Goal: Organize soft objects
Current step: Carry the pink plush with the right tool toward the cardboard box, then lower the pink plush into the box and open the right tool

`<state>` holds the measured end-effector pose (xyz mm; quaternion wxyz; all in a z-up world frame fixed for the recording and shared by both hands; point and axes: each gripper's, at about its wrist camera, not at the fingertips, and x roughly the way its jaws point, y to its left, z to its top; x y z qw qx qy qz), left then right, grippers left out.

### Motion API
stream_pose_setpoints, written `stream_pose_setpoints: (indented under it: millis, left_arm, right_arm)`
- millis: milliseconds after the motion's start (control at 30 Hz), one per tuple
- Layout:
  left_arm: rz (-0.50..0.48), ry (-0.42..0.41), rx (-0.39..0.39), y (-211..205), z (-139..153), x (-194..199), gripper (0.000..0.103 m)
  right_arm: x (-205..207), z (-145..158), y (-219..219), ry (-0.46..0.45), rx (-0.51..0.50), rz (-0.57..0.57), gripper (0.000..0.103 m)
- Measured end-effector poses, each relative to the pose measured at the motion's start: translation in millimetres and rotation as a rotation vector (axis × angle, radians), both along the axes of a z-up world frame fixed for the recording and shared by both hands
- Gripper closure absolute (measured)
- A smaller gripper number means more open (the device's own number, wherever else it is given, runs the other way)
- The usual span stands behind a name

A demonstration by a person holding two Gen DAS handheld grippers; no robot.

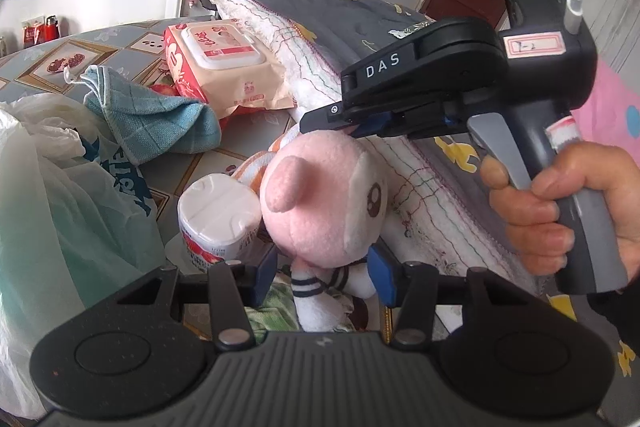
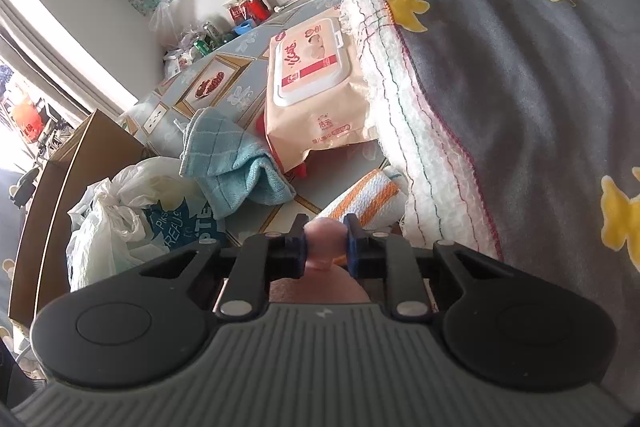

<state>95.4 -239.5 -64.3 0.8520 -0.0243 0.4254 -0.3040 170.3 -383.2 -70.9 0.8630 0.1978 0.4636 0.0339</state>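
Left wrist view: both my tongs pinch the pink plush toy [image 1: 324,203], left tongs [image 1: 326,277] its body, right tongs [image 1: 352,129] an ear; blue cloth [image 1: 156,115] and striped towel [image 2: 360,203] remain loose on the tabletop [image 1: 100,45].

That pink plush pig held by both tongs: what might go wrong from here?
1. The right tongs pinch only a small pink bit of the plush pig, perhaps an ear, so it may slip free.
2. The left tongs grip its narrow neck; the heavy head could sag.
3. The wrapped tissue roll beside it could get knocked over.
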Motion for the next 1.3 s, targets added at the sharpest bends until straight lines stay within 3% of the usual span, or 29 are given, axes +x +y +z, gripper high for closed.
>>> stream_pose_setpoints:
  millis: [167,367,733,933,1067,1300]
  left_arm:
    - [0.006,-0.021,0.021,-6.1,-2.1,0.0,0.048]
    - [0.016,-0.051,-0.02,1.6,5.9,-11.1,0.049]
    - [0.118,-0.207,-0.141,52.8,69.9,-44.9,0.049]
    - [0.265,-0.283,-0.19,116.8,106.7,-58.3,0.049]
    - [0.416,-0.319,-0.172,172.5,125.2,-59.9,0.049]
    - [0.695,-0.28,-0.106,277.3,130.5,-43.0,0.049]
  right_arm:
    - [-21.8,23.2,8.4,-0.052,-0.01,0.005,0.088]
    - [-50.9,62.7,22.8,-0.129,-0.015,0.027,0.089]
    - [-85.7,161.1,89.2,-0.326,-0.055,0.172,0.089]
    - [-76.6,206.4,156.7,-0.424,-0.023,0.336,0.089]
    - [-52.7,227.4,221.7,-0.467,0.029,0.492,0.089]
    - [13.2,230.9,356.4,-0.413,0.147,0.754,0.089]
